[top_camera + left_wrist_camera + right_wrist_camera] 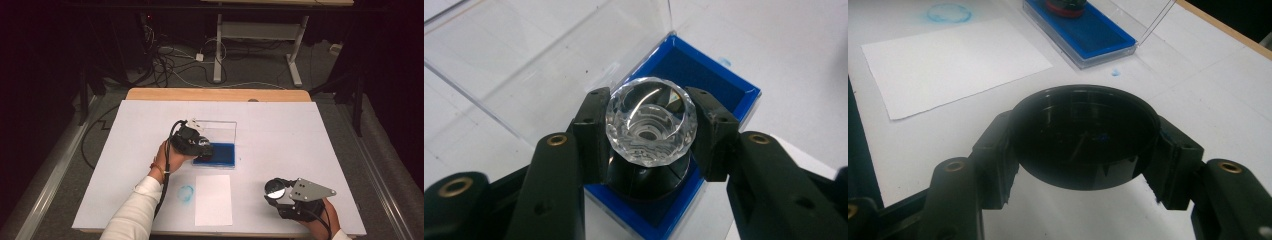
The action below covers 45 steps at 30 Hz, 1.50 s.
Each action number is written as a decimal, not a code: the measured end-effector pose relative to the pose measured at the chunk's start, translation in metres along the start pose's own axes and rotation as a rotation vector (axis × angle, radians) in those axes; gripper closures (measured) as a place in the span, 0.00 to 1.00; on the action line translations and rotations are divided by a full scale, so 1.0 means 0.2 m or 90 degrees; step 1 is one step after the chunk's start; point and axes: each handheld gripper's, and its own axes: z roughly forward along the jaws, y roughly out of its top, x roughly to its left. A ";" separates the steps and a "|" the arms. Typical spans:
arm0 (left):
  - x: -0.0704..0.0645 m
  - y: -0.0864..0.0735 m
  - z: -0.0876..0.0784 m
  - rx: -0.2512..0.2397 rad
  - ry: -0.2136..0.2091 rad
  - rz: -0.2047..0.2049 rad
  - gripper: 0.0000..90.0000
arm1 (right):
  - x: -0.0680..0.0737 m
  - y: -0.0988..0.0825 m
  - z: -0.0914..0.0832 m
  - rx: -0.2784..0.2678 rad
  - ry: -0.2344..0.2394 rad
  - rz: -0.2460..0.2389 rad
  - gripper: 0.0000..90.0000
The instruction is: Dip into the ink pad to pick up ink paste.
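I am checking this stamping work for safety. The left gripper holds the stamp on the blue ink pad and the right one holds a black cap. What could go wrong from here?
1. The left gripper pinches only the stamp's faceted clear knob; it may slip or tilt on the ink pad.
2. A blue ring already marks the table beside the paper; another print could also miss.
3. The black cap, held by its rim in the right gripper, may slip out.
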 end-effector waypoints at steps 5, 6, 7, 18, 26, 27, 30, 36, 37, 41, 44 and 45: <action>-0.01 -0.01 0.01 -0.011 -0.002 -0.006 0.60 | 0.00 0.00 0.00 0.002 -0.002 0.001 0.43; 0.00 -0.02 0.01 -0.021 -0.011 -0.019 0.60 | 0.00 0.00 0.00 0.002 -0.003 0.001 0.43; 0.01 -0.02 0.01 -0.027 -0.016 -0.028 0.60 | 0.00 0.00 0.00 0.002 -0.004 0.000 0.43; -0.02 -0.01 0.01 -0.010 -0.007 -0.002 0.60 | 0.00 0.00 0.01 0.005 -0.001 -0.002 0.43; -0.04 -0.01 0.03 -0.013 0.005 0.003 0.60 | 0.00 0.00 0.00 0.002 -0.004 -0.002 0.43; -0.04 -0.01 0.02 -0.008 0.005 0.005 0.60 | 0.01 0.00 0.00 0.003 -0.004 -0.003 0.43; -0.05 -0.01 0.03 -0.006 0.012 0.008 0.60 | 0.01 0.00 0.00 0.007 -0.003 -0.003 0.43; -0.06 0.00 0.03 0.003 0.020 0.017 0.60 | 0.01 0.00 0.01 0.010 0.000 -0.002 0.43; -0.06 0.00 0.03 0.004 0.020 0.017 0.60 | 0.01 0.00 0.01 0.009 0.000 -0.001 0.43; -0.06 0.00 0.02 0.006 0.019 0.017 0.60 | 0.01 0.00 0.01 0.006 0.002 -0.003 0.43; -0.06 0.00 0.02 0.010 0.021 0.018 0.60 | 0.00 0.00 0.01 0.005 0.001 -0.003 0.43; -0.06 0.00 0.02 0.010 0.021 0.018 0.60 | 0.00 0.00 0.01 0.005 0.001 -0.003 0.43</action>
